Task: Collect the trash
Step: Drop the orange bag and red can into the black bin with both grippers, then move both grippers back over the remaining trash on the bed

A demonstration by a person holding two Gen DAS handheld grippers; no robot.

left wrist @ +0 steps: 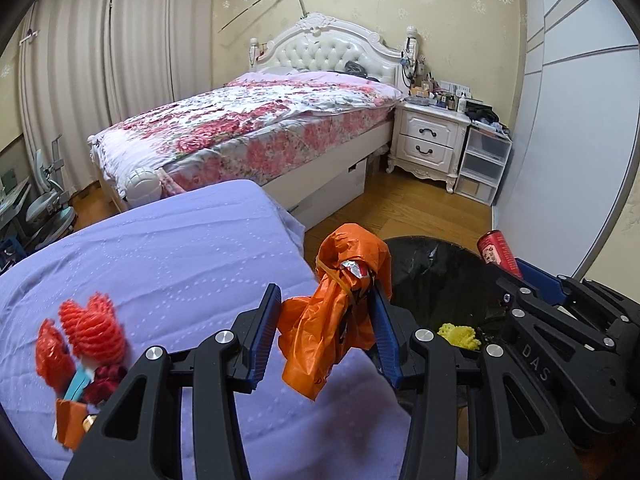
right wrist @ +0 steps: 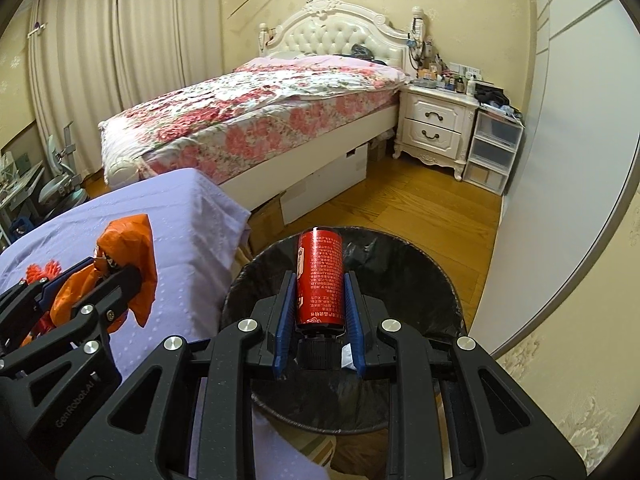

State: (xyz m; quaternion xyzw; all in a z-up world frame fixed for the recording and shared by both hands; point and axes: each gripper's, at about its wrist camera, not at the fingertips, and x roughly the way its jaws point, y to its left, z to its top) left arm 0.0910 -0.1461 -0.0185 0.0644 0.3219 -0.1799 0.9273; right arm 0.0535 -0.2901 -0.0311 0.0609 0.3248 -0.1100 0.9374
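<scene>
Showing yellow scrap (left wrist: pixel 460 335) inside bin (left wrist: pixel 420 248) (left wrist view only).

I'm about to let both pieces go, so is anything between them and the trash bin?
Nothing visible. The red bottle in the right gripper hangs over the open black-lined trash bin. The orange plastic bag in the left gripper sits beside the rim, over the purple cover's edge.

A crumpled orange plastic bag (left wrist: pixel 340 312), tied with a rubber band, hangs between the left jaws, pressed against the right one. A red bottle (right wrist: pixel 319 278) with a black cap stands clamped between the right jaws, cap toward the camera, above the black-lined trash bin (right wrist: pixel 440 280).
</scene>
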